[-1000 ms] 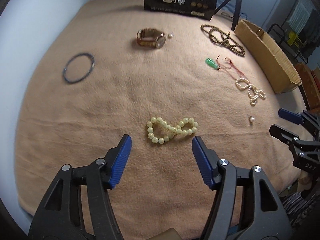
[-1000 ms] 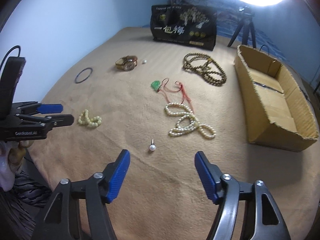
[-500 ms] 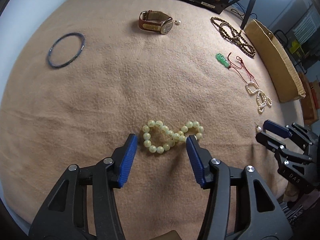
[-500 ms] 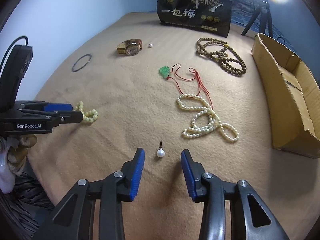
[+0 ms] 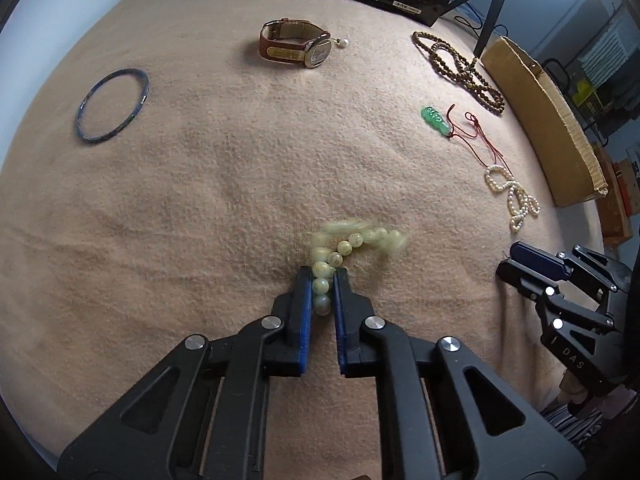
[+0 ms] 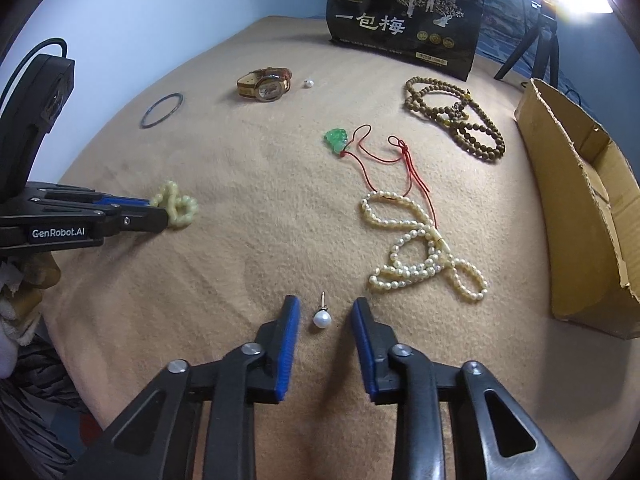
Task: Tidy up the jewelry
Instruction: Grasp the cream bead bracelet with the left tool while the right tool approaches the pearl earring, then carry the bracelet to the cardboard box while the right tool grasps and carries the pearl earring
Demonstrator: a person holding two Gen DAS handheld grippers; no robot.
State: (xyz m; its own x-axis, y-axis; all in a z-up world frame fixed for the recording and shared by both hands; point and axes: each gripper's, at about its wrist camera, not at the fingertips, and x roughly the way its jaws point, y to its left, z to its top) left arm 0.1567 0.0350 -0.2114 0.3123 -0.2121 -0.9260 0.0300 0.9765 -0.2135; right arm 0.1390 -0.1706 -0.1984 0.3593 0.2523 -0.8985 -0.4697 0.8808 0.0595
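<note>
A pale yellow-green bead bracelet [image 5: 352,244] lies bunched on the tan blanket [image 5: 200,200]. My left gripper [image 5: 322,280] is shut on it, with a few beads pinched between the blue pads. The right wrist view shows the same grip from the side: left gripper [image 6: 156,210], bracelet [image 6: 180,206]. A pearl stud earring [image 6: 322,319] lies between the jaws of my right gripper [image 6: 325,308]. Those jaws are closing, and the pads stand clear of the pearl on both sides. The right gripper [image 5: 516,260] also shows at the right edge of the left wrist view.
On the blanket lie a brown-strapped watch [image 5: 296,44], a dark bangle [image 5: 113,106], a loose pearl [image 6: 308,83], a green pendant on red cord [image 6: 336,140], a pearl necklace [image 6: 420,252] and brown prayer beads [image 6: 456,116]. A cardboard box [image 6: 580,200] stands right, a black bag [image 6: 404,20] behind.
Both grippers came down toward the blanket. The left jaws closed onto the bead bracelet and bunched it. The right jaws narrowed around the pearl earring.
</note>
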